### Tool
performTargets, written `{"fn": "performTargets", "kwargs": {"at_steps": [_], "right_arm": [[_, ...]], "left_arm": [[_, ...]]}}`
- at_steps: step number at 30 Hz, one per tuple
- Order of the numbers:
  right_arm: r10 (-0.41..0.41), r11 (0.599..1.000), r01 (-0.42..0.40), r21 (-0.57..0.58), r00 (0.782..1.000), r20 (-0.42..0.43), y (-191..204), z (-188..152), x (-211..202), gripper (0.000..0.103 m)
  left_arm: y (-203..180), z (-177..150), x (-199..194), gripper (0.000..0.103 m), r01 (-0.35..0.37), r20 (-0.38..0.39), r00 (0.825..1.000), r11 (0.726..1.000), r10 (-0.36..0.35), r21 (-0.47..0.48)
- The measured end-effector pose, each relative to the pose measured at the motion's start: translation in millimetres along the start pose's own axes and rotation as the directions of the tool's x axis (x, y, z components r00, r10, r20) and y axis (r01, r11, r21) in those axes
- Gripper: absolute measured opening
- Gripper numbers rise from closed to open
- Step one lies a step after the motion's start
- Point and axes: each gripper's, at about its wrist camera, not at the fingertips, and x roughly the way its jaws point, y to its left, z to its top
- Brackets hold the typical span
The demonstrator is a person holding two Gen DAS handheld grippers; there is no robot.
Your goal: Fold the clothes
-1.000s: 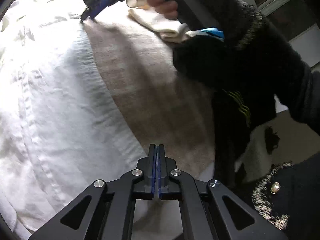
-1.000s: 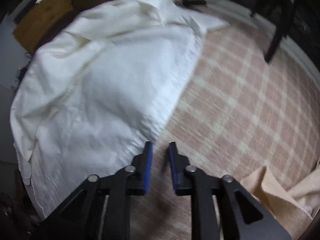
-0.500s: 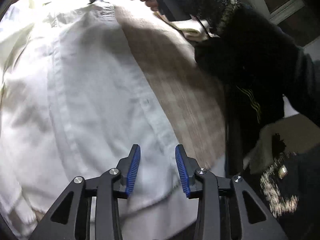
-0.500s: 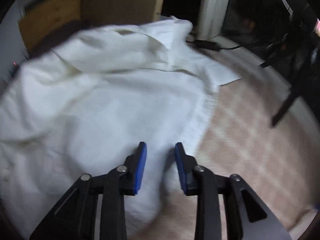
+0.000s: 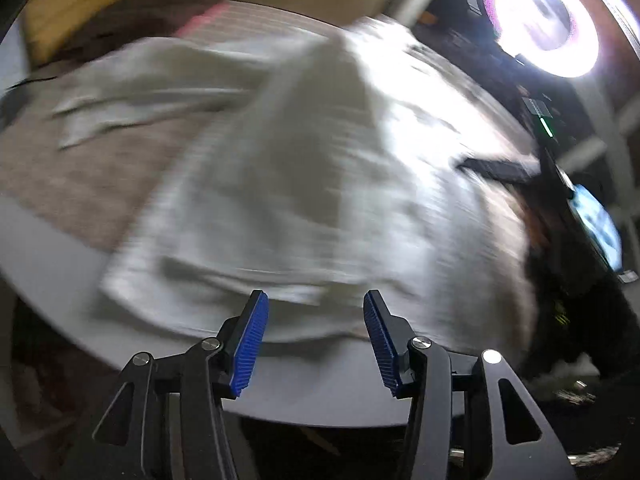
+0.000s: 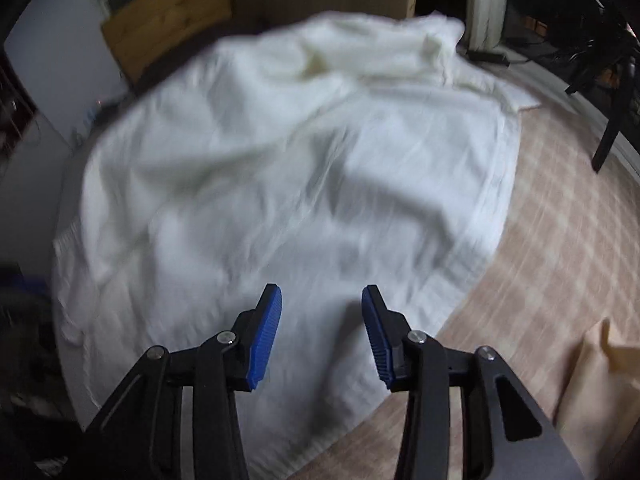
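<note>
A white shirt (image 6: 288, 184) lies spread and rumpled over a pink plaid cloth (image 6: 560, 240) that covers the bench (image 5: 60, 280); in the left wrist view the shirt's near hem reaches almost to the bench's pale grey edge. No box, basket or other container shows in either view.

The left claw (image 5: 316, 340) has its blue-padded jaws apart, having just been opening, with nothing between them; it hangs above the shirt's near edge. The right claw (image 6: 322, 336) also stands apart, its jaws having just been opening, over the middle of the shirt with no fabric pinched.

The left wrist view is heavily smeared, so the shirt's folds and seams cannot be made out there, and a ring light (image 5: 540, 20) blows out the upper right corner. A dark sleeve (image 5: 580, 300) at the right edge is cut off. In the right wrist view a beige cloth (image 6: 592, 380) is clipped by the lower right border, and the shirt's far collar end is soft and unclear.
</note>
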Motion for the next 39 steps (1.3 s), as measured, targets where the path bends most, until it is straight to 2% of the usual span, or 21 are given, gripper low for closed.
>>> {"fn": "performTargets", "kwargs": {"at_steps": [1, 3, 5, 8, 10, 14, 15, 16, 17, 18, 21, 24, 27, 29, 31, 33, 36, 37, 39], "right_arm": [[-0.031, 0.999, 0.031, -0.019, 1.0, -0.001, 6.3, -7.0, 0.6, 0.042], [-0.041, 0.999, 0.04, -0.016, 0.998, -0.049, 10.8, -13.8, -3.4, 0.042], [-0.044, 0.998, 0.046, 0.041, 0.997, -0.057, 9.6, -19.2, -18.0, 0.042], [-0.014, 0.987, 0.018, 0.157, 0.999, -0.03, 2.2, -25.4, -39.6, 0.042], [-0.017, 0.98, 0.022, 0.2, 1.0, -0.027, -0.6, -29.4, -47.6, 0.042], [-0.051, 0.979, 0.054, 0.198, 0.999, -0.021, 6.3, -33.7, -53.6, 0.042], [-0.052, 0.979, 0.054, 0.197, 0.999, -0.015, 8.5, -33.9, -54.2, 0.042], [-0.05, 0.979, 0.051, 0.195, 0.999, -0.013, 10.0, -33.1, -53.9, 0.042], [-0.048, 0.98, 0.049, 0.193, 0.999, -0.012, 11.5, -32.3, -53.6, 0.042], [-0.048, 0.979, 0.05, 0.195, 0.999, -0.015, 13.5, -30.9, -54.2, 0.042], [-0.049, 0.978, 0.052, 0.203, 0.999, -0.024, 18.2, -24.3, -57.4, 0.042], [-0.032, 0.977, 0.034, 0.211, 0.999, -0.015, 16.7, -7.4, -57.9, 0.042], [-0.018, 0.974, 0.016, 0.226, 1.0, 0.008, 4.5, 13.9, -57.7, 0.042], [-0.013, 0.97, 0.005, 0.242, 0.999, 0.031, -8.2, 19.5, -63.3, 0.042], [0.016, 0.959, -0.036, 0.28, 0.997, 0.074, -28.3, 41.1, -66.3, 0.042], [0.092, 0.938, -0.128, 0.321, 0.988, 0.124, -49.0, 61.2, -67.0, 0.043], [0.199, 0.887, -0.26, 0.382, 0.961, 0.193, -76.4, 98.4, -57.4, 0.054], [0.229, 0.869, -0.296, 0.396, 0.951, 0.209, -83.9, 109.8, -52.7, 0.055], [0.238, 0.861, -0.296, 0.414, 0.953, 0.187, -95.2, 125.3, -36.0, 0.055]], "left_arm": [[10.6, 0.9, 4.0, 0.048, -0.026, 0.009, 1.0, 1.0, 0.027, -0.016], [24.0, 6.5, 14.9, 0.048, -0.05, 0.005, 0.999, 0.998, 0.05, -0.03], [37.2, 12.1, 25.8, 0.048, -0.072, 0.0, 0.997, 0.996, 0.072, -0.044], [40.8, 23.7, 42.9, 0.048, -0.102, -0.01, 0.995, 0.995, 0.102, -0.01], [40.3, 28.7, 48.7, 0.048, -0.095, -0.001, 0.995, 0.995, 0.095, 0.007], [37.1, 33.1, 51.4, 0.046, -0.097, 0.003, 0.995, 0.994, 0.097, 0.046], [35.9, 33.0, 48.2, 0.037, -0.08, 0.012, 0.997, 0.996, 0.08, 0.046], [34.7, 32.9, 44.8, 0.018, -0.063, 0.021, 0.998, 0.997, 0.062, 0.047], [33.5, 32.8, 41.5, 0.005, -0.046, 0.03, 0.999, 0.998, 0.045, 0.048], [32.3, 32.8, 38.2, 0.002, -0.029, 0.039, 0.999, 0.998, 0.027, 0.048], [17.9, 33.9, 21.6, 0.003, 0.045, 0.07, 0.996, 0.996, -0.051, 0.077], [-23.0, 36.2, -1.5, 0.003, 0.107, 0.108, 0.986, 0.983, -0.124, 0.151], [-73.1, 32.6, -23.1, 0.003, 0.222, 0.15, 0.953, 0.945, -0.262, 0.24], [-117.0, 28.0, -16.9, 0.003, 0.329, 0.091, 0.923, 0.889, -0.374, 0.317], [-156.6, 20.8, 2.0, 0.003, 0.41, -0.003, 0.896, 0.823, -0.445, 0.394], [-198.8, 5.3, 30.4, 0.003, 0.439, -0.107, 0.888, 0.755, -0.447, 0.488], [-231.3, -14.4, 74.8, 0.003, 0.453, -0.246, 0.891, 0.706, -0.381, 0.545], [-234.3, -15.7, 86.0, 0.003, 0.452, -0.266, 0.892, 0.707, -0.366, 0.544], [-237.1, -17.3, 102.4, 0.003, 0.454, -0.296, 0.89, 0.72, -0.346, 0.524]]}}
